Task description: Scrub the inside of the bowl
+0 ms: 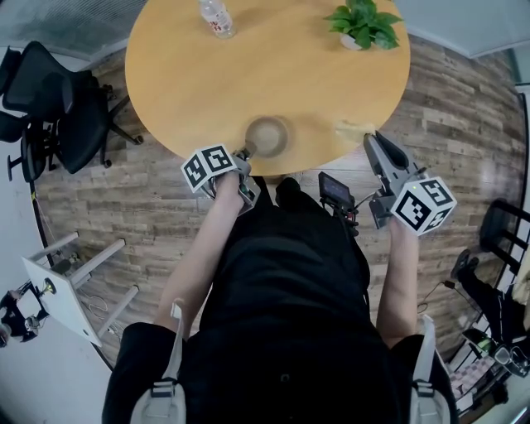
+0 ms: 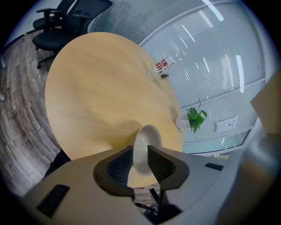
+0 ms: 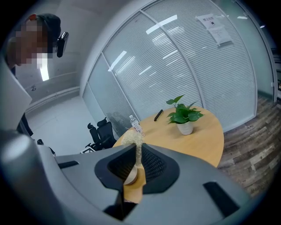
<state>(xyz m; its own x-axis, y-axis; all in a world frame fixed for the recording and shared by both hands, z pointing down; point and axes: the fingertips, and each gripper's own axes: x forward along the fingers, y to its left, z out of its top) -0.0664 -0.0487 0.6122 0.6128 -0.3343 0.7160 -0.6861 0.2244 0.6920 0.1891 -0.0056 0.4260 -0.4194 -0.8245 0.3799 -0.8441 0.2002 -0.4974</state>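
Observation:
A pale grey bowl (image 1: 267,137) stands on the round wooden table (image 1: 190,83) near its front edge. My left gripper (image 1: 245,156) is at the bowl's near rim. In the left gripper view the bowl (image 2: 147,136) has its rim between the jaws of the left gripper (image 2: 139,151), which stand apart and do not press on it. My right gripper (image 1: 374,141) is at the table's edge to the right of the bowl, shut on a tan fibrous scrubber (image 1: 352,131). In the right gripper view the scrubber (image 3: 131,137) sticks up between the pads of the right gripper (image 3: 137,151).
A water bottle (image 1: 217,18) and a potted plant (image 1: 362,23) stand at the table's far side, with a black pen (image 3: 158,115) near the plant. Black office chairs (image 1: 58,116) are on the floor at the left. A glass wall with blinds (image 3: 175,57) lies beyond.

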